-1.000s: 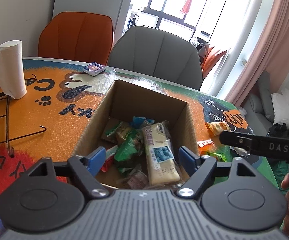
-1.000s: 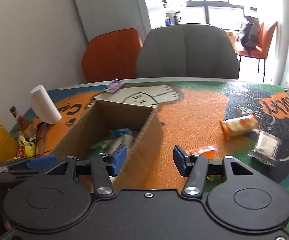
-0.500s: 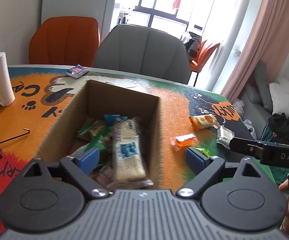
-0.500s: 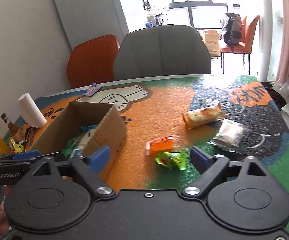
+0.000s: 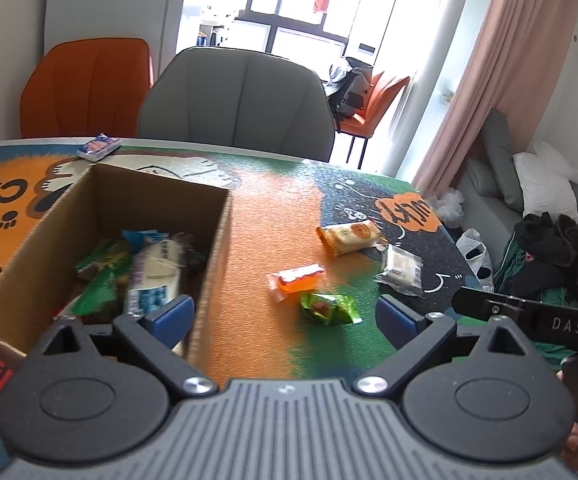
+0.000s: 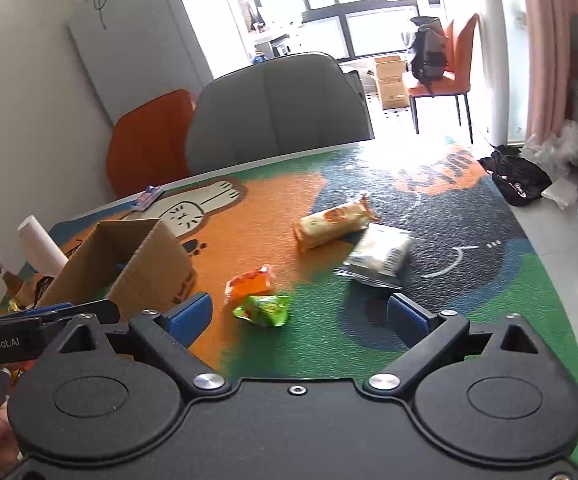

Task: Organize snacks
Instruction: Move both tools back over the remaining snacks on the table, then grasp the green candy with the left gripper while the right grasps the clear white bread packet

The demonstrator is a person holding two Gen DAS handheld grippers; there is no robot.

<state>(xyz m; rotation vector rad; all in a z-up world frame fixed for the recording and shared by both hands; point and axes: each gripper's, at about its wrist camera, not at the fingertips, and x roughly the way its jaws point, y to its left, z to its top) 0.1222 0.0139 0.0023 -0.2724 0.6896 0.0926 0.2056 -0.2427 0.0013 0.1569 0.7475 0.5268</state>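
Observation:
An open cardboard box (image 5: pixel 209 248) (image 6: pixel 157 256) holds several snack packs, among them a white and blue one (image 5: pixel 153 276). Loose snacks lie on the table to its right: a green pack (image 5: pixel 327 307) (image 6: pixel 265 309), an orange pack (image 5: pixel 297 280) (image 6: pixel 249 282), a long orange-beige pack (image 5: pixel 349 235) (image 6: pixel 333 220) and a silver-white pack (image 5: pixel 401 270) (image 6: pixel 379 256). My left gripper (image 5: pixel 285 318) is open and empty, with the green pack between its fingertips' line of sight. My right gripper (image 6: pixel 299 316) is open and empty, just short of the green pack.
A small blue packet (image 5: pixel 99 147) (image 6: pixel 148 197) lies at the far table edge. A white paper roll (image 6: pixel 41 244) and bottles (image 6: pixel 5 280) stand left of the box. A grey chair (image 5: pixel 241 104) and an orange chair (image 5: pixel 85 88) stand behind the table.
Both grippers have swung right, from over the box toward the loose snacks. Both jaws have opened wider. The box now sits at the left of both views.

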